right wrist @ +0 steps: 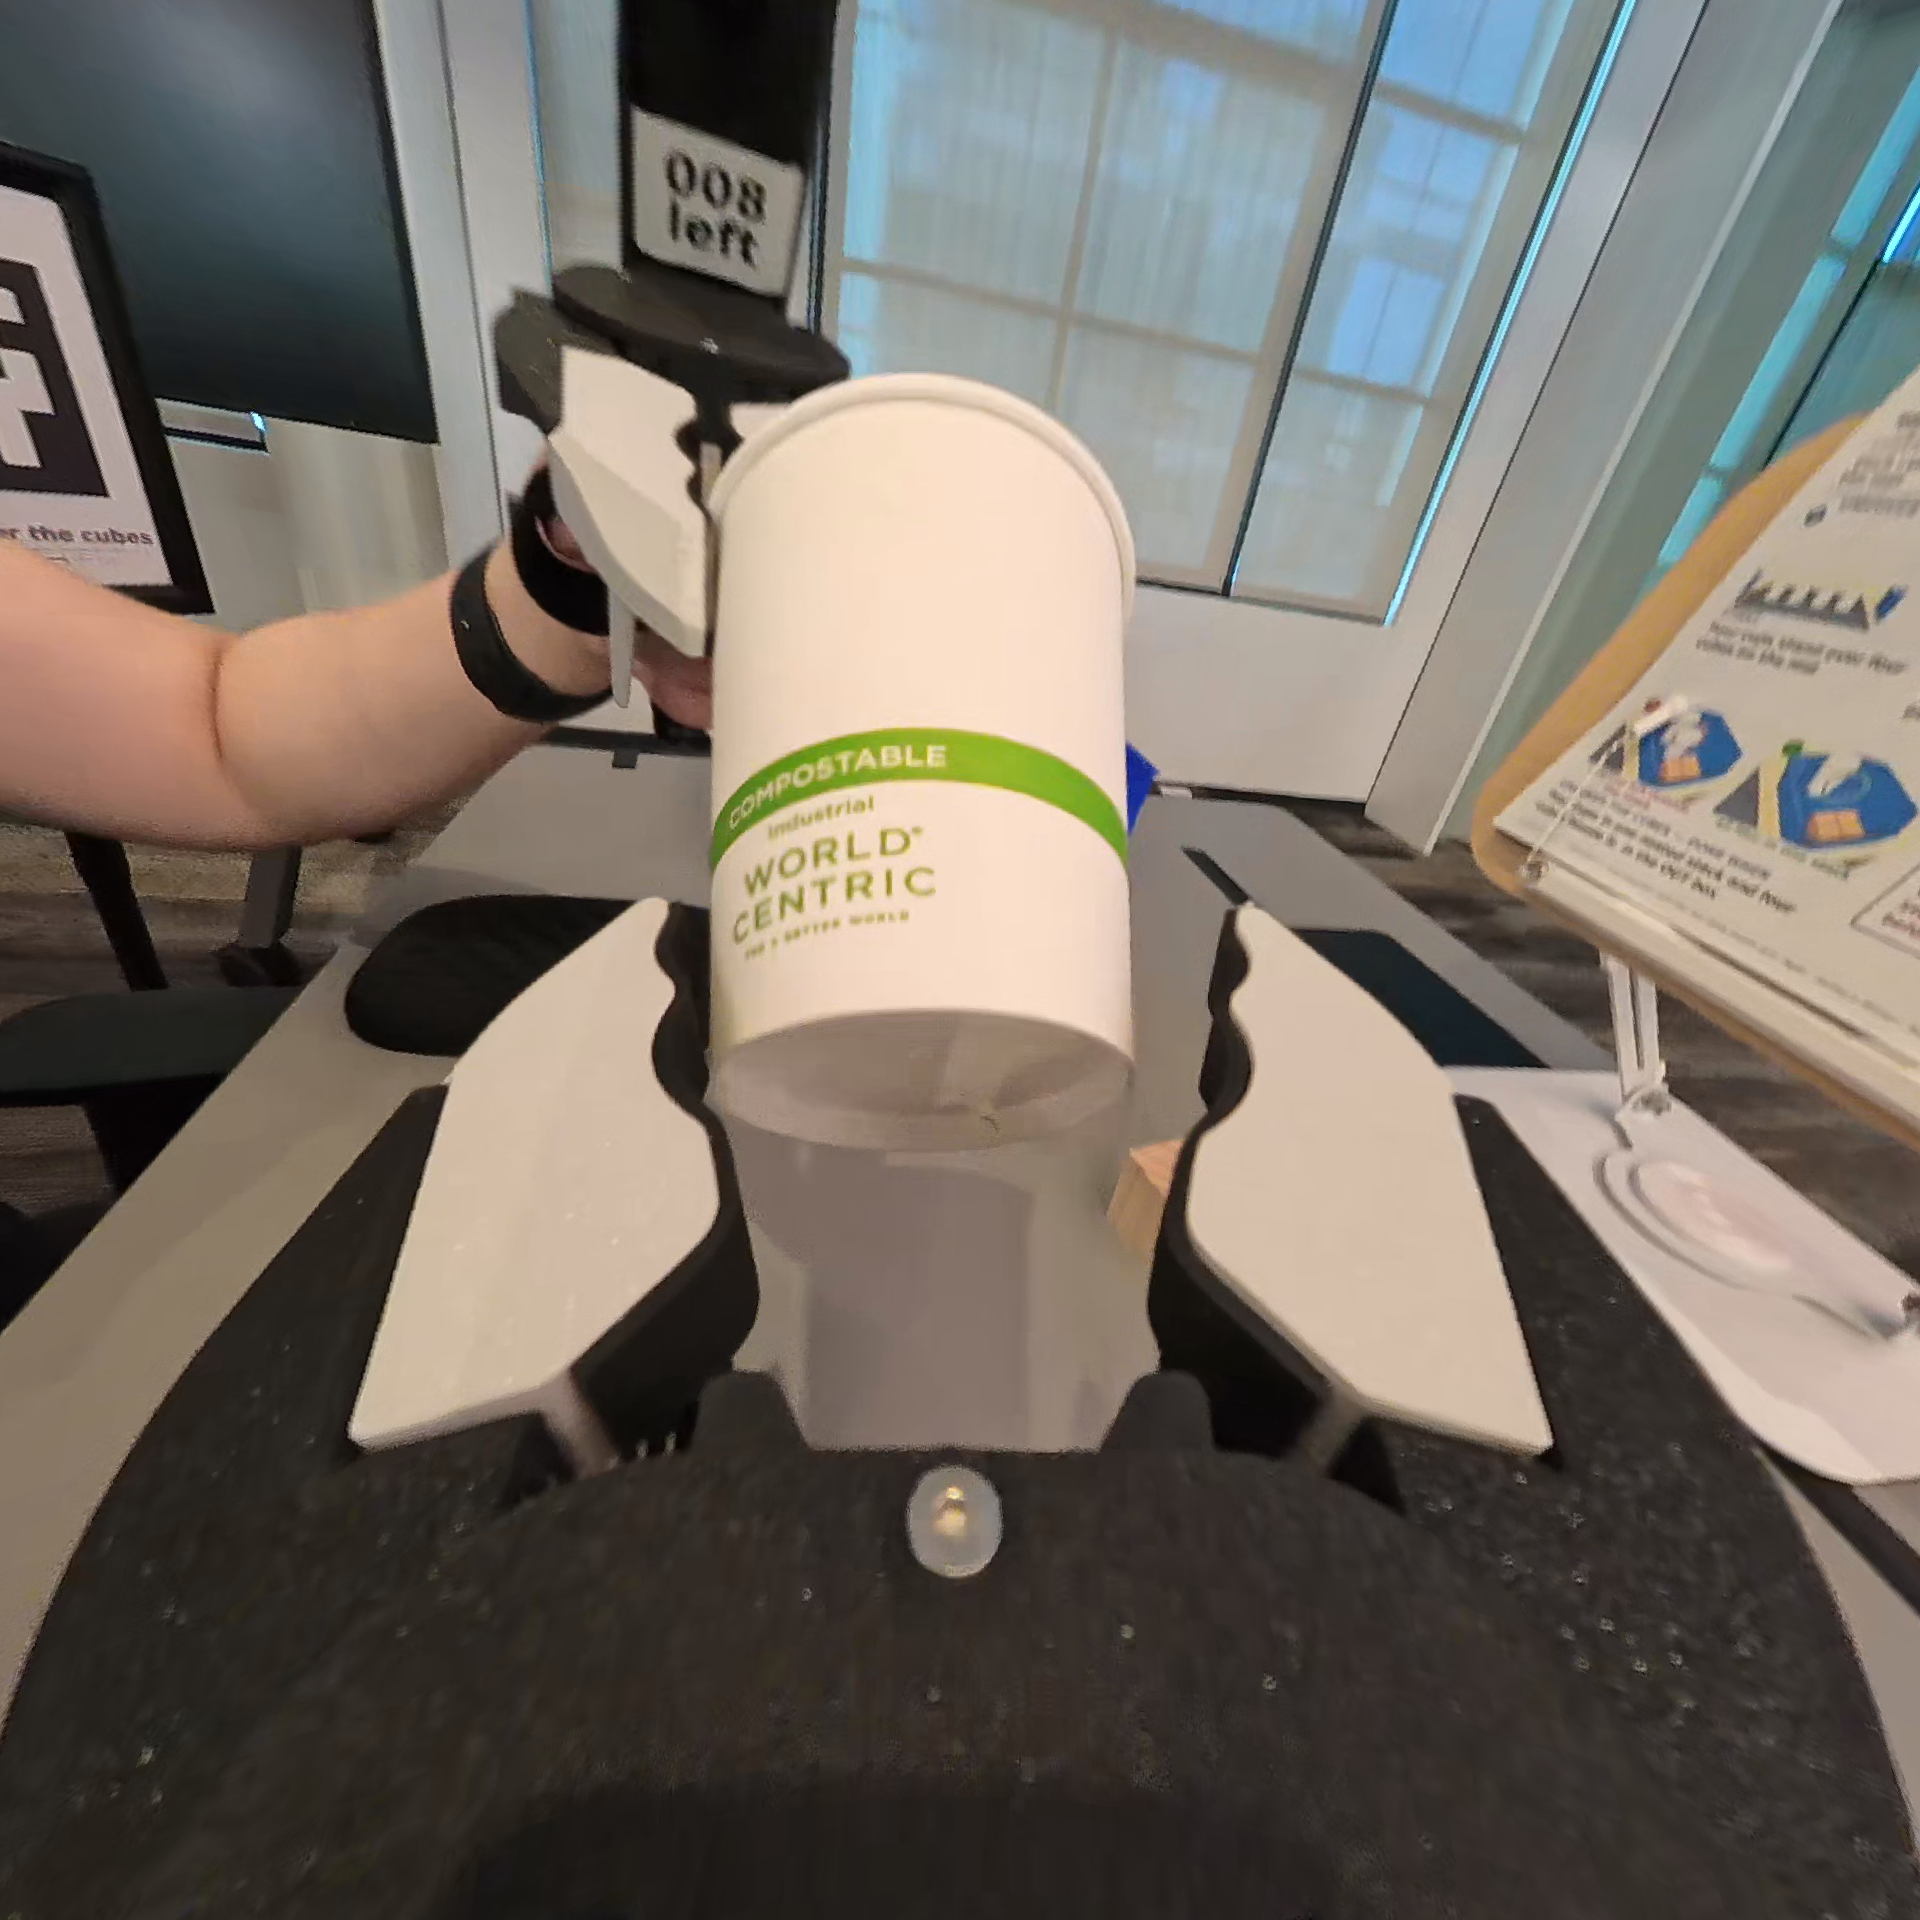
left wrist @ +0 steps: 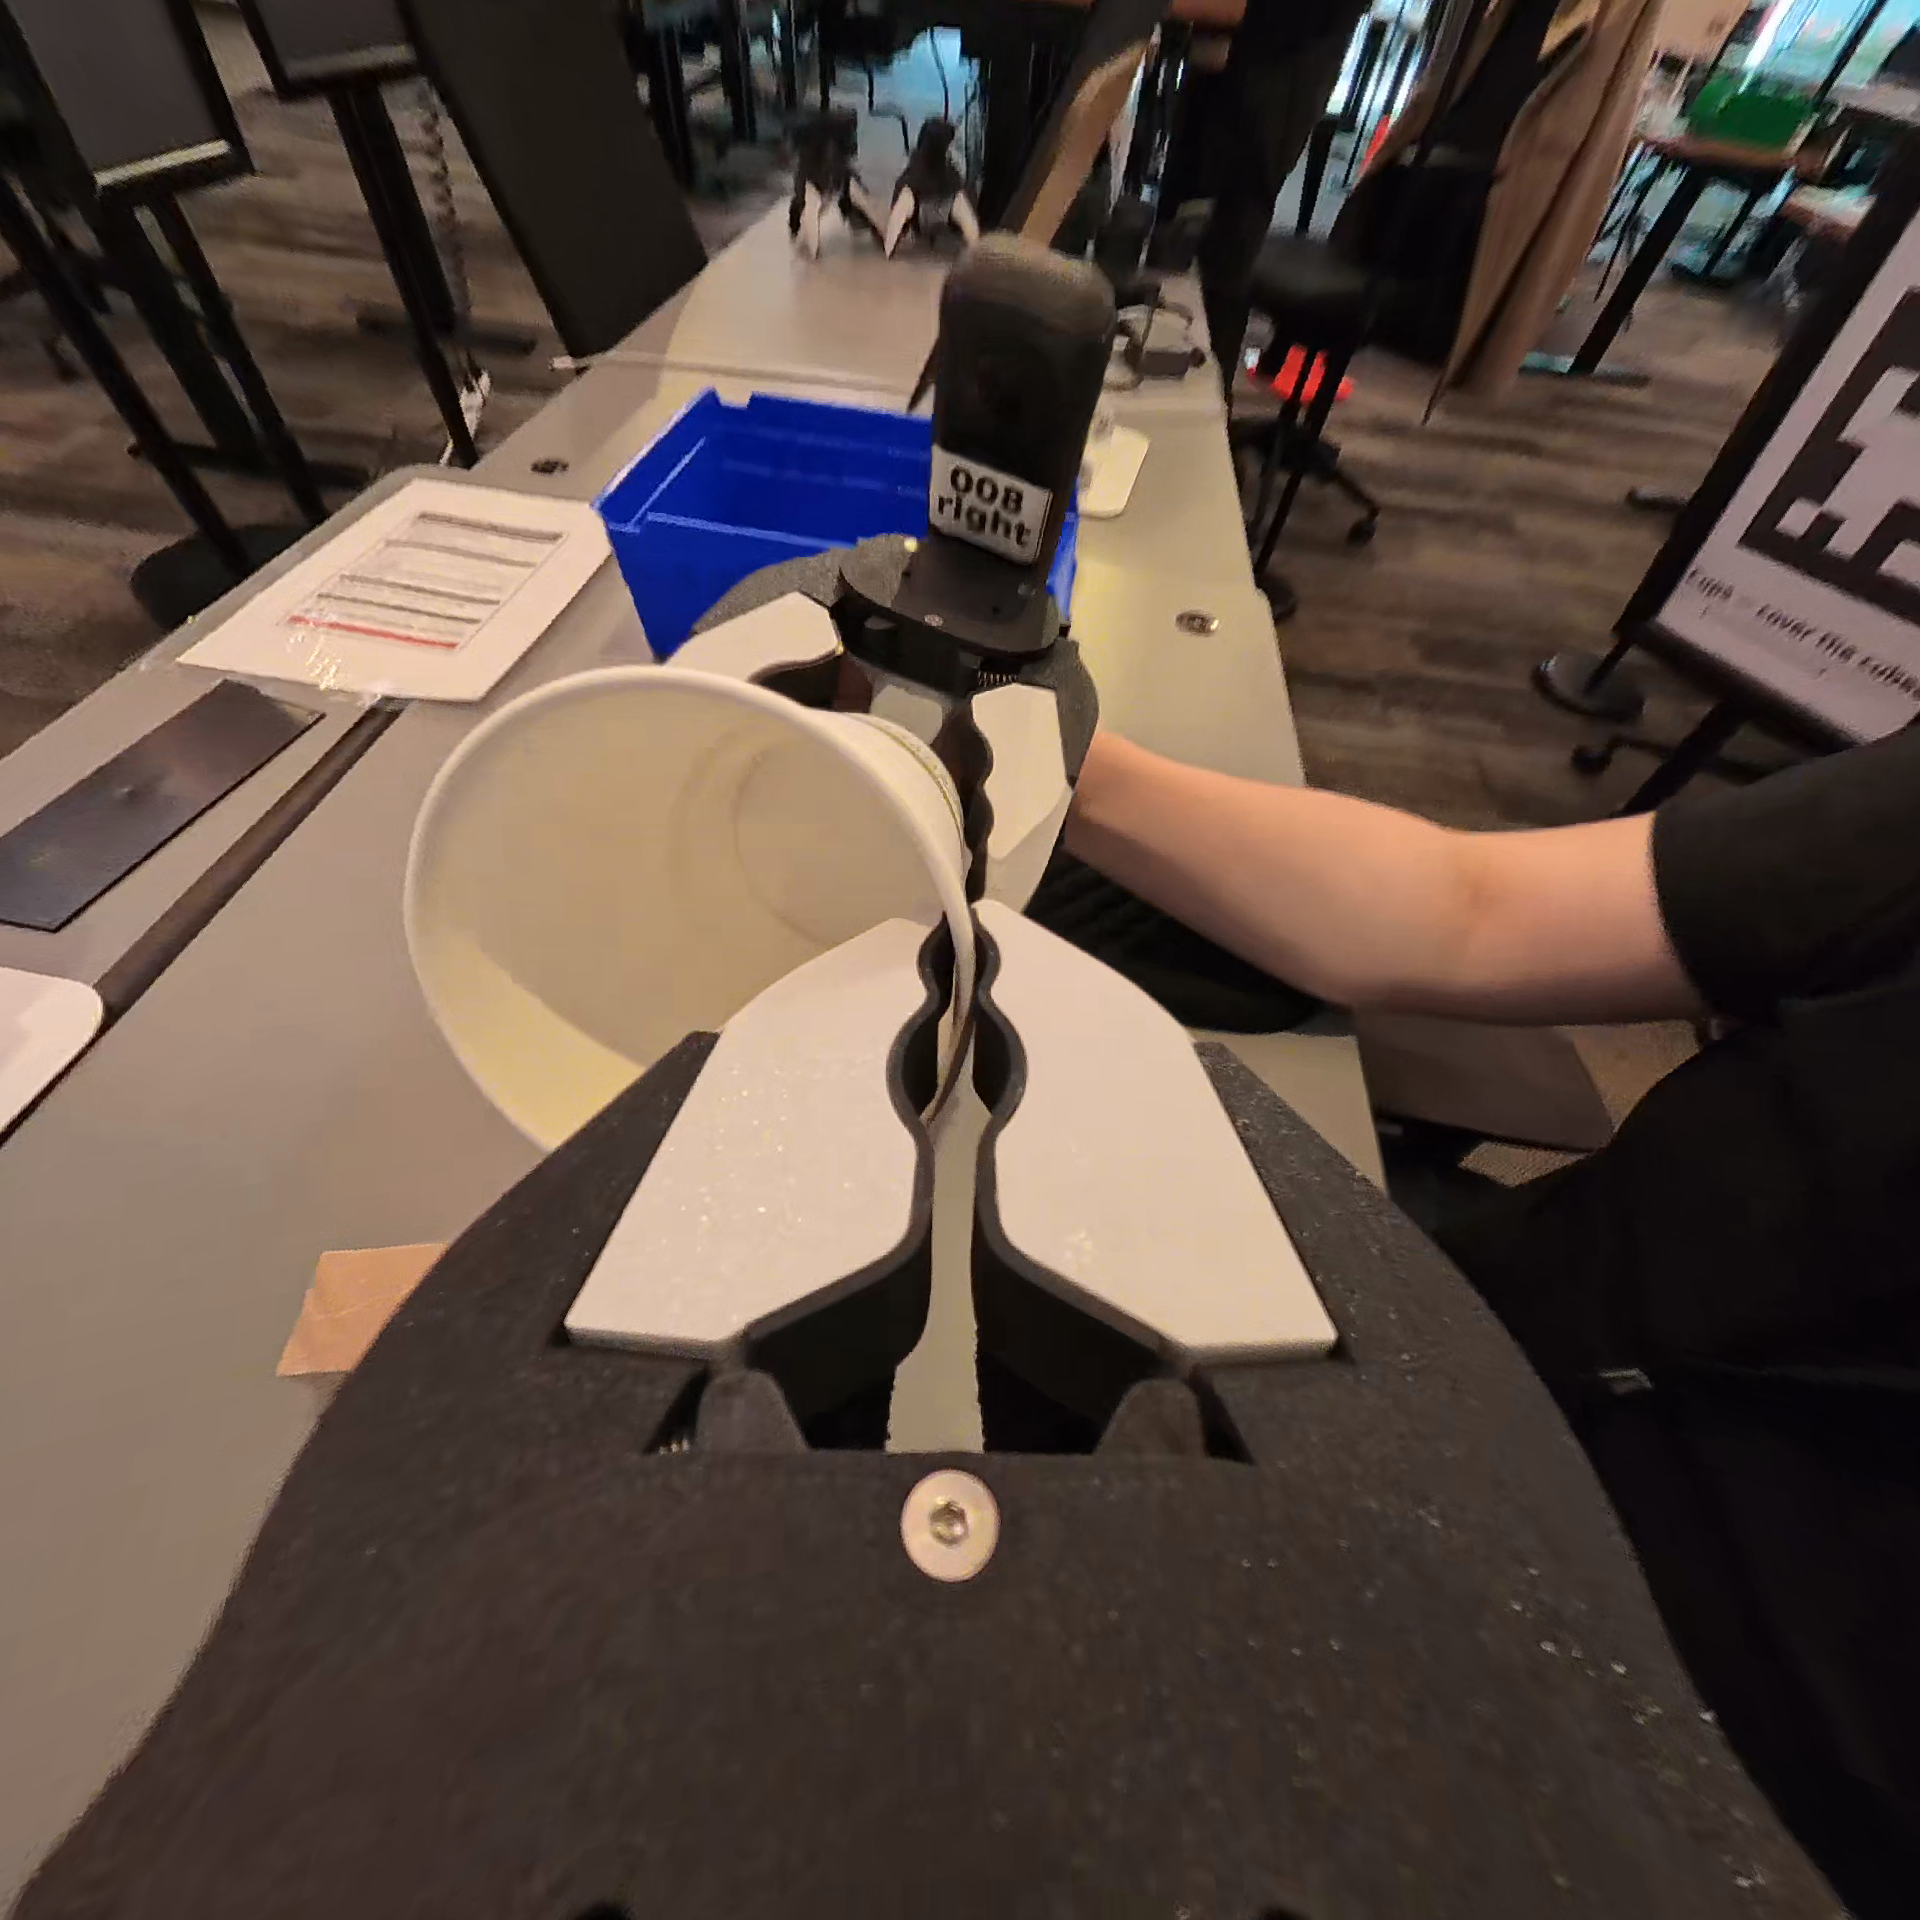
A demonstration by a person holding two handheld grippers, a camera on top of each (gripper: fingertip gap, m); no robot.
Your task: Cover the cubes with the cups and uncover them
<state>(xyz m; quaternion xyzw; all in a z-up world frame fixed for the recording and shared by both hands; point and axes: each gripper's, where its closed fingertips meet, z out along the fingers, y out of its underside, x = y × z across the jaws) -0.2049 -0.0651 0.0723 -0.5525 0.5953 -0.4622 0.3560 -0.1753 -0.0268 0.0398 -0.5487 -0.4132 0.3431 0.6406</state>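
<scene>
cup [left wrist: 665,883]: white paper, green band w/ print round the lower wall, rolled rim, empty inside. Held off the table, tipped; mouth faces your L cam, base faces your R cam.
L claw [left wrist: 961,997]: clamped on the cup rim, wall pinched between the pads.
R claw [right wrist: 940,1039]: jaws spread wide either side of the cup base, pads not touching it as far as I can tell.
cube [right wrist: 1143,1195]: wood corner only, on the table under the cup near your R claw's right finger; rest hidden.
table [left wrist: 260,1091]: grey, long, narrow; near edge runs under your R forearm.
bin [left wrist: 748,499]: blue, open, just behind the R claw.
sheet [left wrist: 416,592]: flat, left of the bin.
stand [right wrist: 1714,727]: instruction board close on your R claw's right.
</scene>
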